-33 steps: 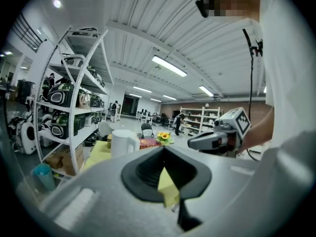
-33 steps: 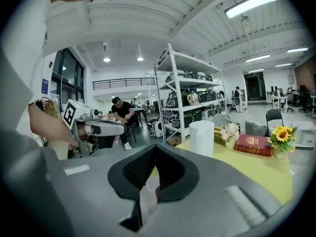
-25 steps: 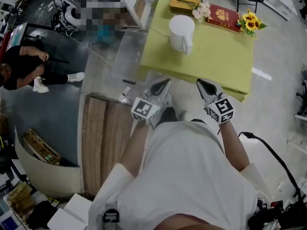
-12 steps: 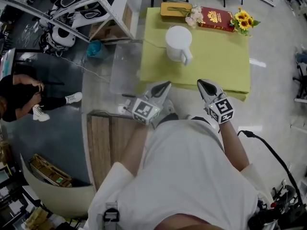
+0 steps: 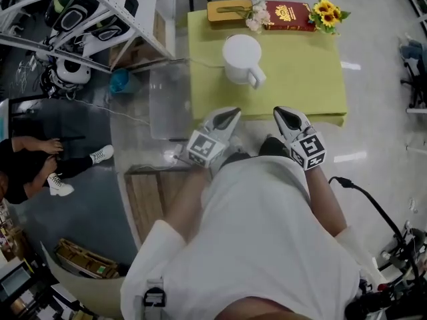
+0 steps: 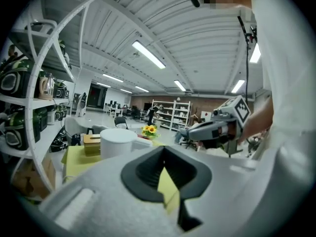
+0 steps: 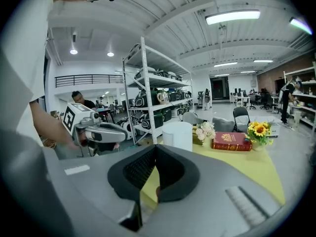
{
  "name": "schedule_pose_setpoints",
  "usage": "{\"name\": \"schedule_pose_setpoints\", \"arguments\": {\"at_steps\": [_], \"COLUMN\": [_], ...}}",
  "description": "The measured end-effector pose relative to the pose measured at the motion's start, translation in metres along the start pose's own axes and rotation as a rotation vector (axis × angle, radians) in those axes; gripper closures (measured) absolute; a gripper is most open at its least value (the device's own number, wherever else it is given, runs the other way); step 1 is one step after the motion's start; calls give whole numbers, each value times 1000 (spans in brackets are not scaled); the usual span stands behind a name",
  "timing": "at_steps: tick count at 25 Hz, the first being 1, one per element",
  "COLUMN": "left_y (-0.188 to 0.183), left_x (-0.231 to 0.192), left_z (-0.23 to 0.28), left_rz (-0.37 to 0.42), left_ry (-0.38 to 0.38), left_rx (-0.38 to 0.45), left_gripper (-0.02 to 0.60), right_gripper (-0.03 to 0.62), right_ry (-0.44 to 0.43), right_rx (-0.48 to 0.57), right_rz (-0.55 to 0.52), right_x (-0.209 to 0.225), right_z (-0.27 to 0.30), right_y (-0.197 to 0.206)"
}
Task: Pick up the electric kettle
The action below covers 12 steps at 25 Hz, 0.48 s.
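Left gripper (image 5: pixel 225 114) and right gripper (image 5: pixel 283 113) hover side by side at the near edge of the yellow table (image 5: pixel 307 79), jaws pressed together, nothing between them. Electric kettle (image 5: pixel 241 57) sits just ahead, untouched.

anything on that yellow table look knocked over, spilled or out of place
Nothing stands out. The white electric kettle stands upright on the yellow-green tablecloth, no spill around it. The red book, sunflowers and wooden tissue box sit in a row along the far edge.
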<state>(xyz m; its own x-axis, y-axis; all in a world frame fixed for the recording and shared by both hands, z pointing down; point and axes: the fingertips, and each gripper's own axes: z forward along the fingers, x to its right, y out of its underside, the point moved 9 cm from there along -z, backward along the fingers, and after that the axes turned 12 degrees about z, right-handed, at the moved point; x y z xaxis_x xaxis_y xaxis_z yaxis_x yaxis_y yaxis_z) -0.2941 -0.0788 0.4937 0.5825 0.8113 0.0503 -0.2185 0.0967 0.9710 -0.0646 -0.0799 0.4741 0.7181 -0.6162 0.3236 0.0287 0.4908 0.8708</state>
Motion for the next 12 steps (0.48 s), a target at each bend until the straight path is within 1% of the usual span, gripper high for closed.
{"name": "schedule_pose_setpoints", "arguments": {"at_steps": [5,10,12], "left_y": [6,16,21], "left_x": [-7,-13,-16], "left_z": [20,46,57], "left_rz": [17,28,24], "left_ry": [14,-1,-7], "left_rx": [-15,-37,-48], "left_gripper": [578,578,548], "right_gripper": [591,591,591], "right_ry": [24,31,34], "right_rx": [-12,-27,-36], "right_rz": [11,19,23], "right_x": [4,15,22], "right_z": [-3,-9,-13], "right_y": [4,10,11]}}
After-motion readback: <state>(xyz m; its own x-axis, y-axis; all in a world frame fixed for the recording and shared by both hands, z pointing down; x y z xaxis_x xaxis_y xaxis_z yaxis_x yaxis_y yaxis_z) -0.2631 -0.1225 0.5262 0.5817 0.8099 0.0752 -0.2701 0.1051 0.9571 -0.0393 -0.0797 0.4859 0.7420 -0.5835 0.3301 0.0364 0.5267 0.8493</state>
